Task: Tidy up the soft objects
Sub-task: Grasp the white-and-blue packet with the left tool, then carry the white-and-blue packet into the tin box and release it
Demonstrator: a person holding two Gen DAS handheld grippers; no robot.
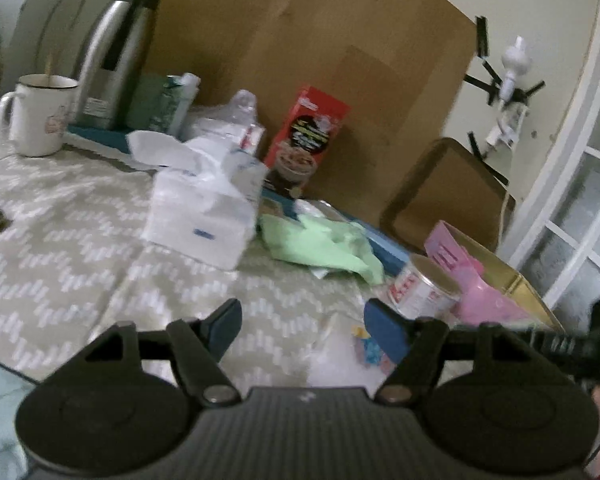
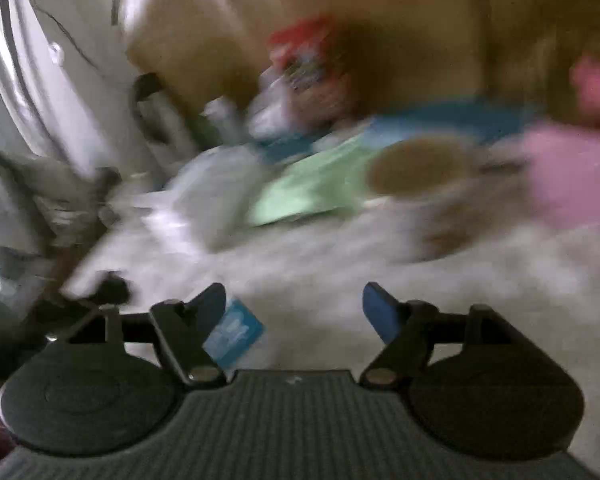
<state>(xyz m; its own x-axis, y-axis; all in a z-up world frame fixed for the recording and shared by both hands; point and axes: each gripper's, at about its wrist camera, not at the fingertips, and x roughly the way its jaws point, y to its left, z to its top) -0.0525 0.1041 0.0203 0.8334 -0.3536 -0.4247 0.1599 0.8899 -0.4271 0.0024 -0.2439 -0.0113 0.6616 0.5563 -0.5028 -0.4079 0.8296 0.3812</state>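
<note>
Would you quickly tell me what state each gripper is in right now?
Left gripper: jaws open, nothing between them.
Right gripper: jaws open, holding nothing; the view is heavily blurred.

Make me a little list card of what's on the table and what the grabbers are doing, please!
table cover: grey cloth with white zigzags
soft things: crumpled light-green cloth; white tissue pack
back left: white enamel mug; tall steel flask
back middle: red cardboard food box, upright
right: small tin can; pink carton
left hand-held gripper: open, nothing between its fingers
right hand-held gripper: open, picture blurred
</note>
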